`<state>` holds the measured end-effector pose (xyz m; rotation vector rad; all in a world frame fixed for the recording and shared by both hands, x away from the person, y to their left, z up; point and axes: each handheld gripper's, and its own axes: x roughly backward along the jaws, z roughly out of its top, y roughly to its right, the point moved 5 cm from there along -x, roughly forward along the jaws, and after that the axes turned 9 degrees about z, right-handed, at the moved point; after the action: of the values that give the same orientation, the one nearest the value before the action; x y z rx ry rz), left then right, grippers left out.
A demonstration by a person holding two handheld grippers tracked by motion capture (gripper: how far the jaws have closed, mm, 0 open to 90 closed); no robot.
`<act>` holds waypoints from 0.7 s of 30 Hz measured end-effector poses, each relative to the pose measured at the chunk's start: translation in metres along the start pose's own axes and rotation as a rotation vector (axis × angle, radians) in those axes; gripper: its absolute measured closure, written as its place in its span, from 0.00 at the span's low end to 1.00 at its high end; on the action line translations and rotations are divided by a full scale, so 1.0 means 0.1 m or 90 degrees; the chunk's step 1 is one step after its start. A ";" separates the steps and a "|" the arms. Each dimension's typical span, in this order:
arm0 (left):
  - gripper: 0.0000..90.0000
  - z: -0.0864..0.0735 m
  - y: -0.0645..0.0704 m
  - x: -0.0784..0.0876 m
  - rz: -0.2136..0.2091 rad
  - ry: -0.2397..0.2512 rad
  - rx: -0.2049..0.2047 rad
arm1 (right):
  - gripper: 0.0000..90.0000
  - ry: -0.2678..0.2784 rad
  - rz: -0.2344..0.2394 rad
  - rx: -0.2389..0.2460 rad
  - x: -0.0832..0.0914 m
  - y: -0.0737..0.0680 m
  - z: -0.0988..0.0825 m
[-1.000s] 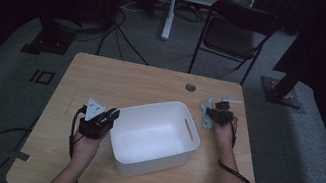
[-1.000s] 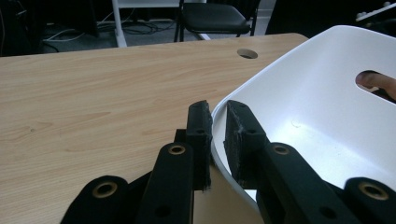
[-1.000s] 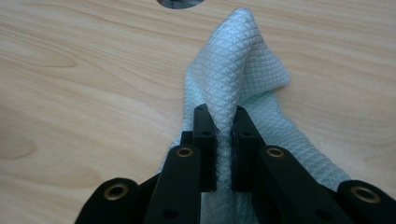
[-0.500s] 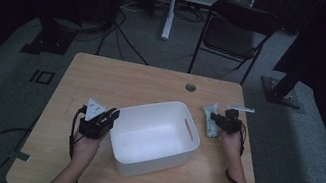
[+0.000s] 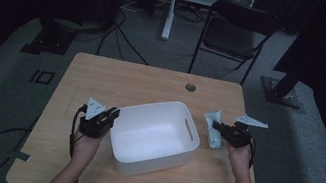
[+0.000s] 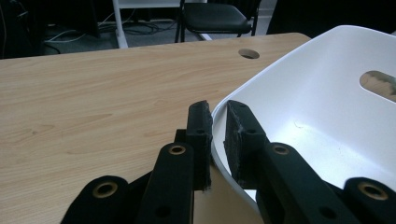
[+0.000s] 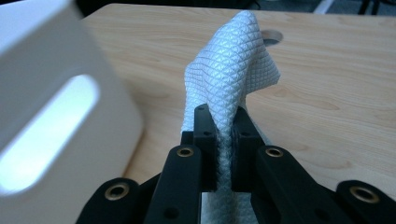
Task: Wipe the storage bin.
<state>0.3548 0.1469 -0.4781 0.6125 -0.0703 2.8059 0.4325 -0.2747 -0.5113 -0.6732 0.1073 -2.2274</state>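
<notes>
Right of the white bin (image 5: 153, 135), the right gripper (image 5: 221, 128) jaws clamp a pale cloth (image 5: 212, 126), its length running toward the table's far edge.

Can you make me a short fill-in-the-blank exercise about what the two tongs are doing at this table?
1. The left tongs are shut on the rim of the white ____.
2. The right tongs grip a pale blue ____.
3. The white plastic bin stands on a ____ table.
4. In the high view, the cloth hangs to the ____ of the bin.

Missing words: bin; cloth; wooden; right
</notes>
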 end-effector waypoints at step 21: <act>0.89 0.01 -0.01 -0.04 0.000 0.010 -0.005 | 0.93 0.050 0.091 0.063 0.55 -0.67 -0.01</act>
<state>0.3592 0.1468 -0.4789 0.5881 -0.0774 2.8083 0.3574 -0.2685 -0.4693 -0.5089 0.0804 -2.1061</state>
